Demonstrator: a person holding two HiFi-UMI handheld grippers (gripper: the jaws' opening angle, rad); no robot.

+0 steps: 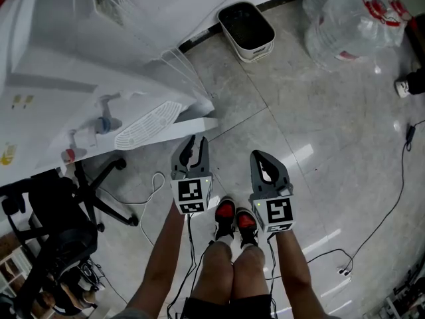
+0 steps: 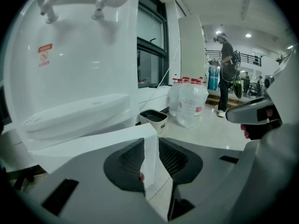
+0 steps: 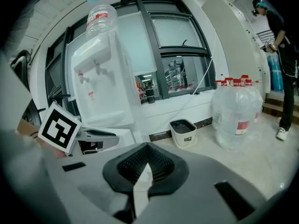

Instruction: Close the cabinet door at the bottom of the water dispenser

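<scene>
Glossy grey floor [image 1: 319, 131] ran under the water dispenser [image 1: 80, 58] at the left, and its white cabinet door [image 1: 179, 126] stood swung out at the bottom. On that door's free edge the left gripper [image 1: 197, 140] had its fingers pinching the panel. Just beside it, clear of the door, the right gripper [image 1: 261, 154] showed fingers pressed together on nothing. Beyond sat a white bin [image 1: 247, 30] and big water bottles [image 1: 352, 18]; a black chair [image 1: 60, 224] crowded the dispenser's near side.

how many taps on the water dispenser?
2. Both sit side by side on the water dispenser's front, above the drip tray: the blue tap and the red tap. None appears hidden.
</scene>
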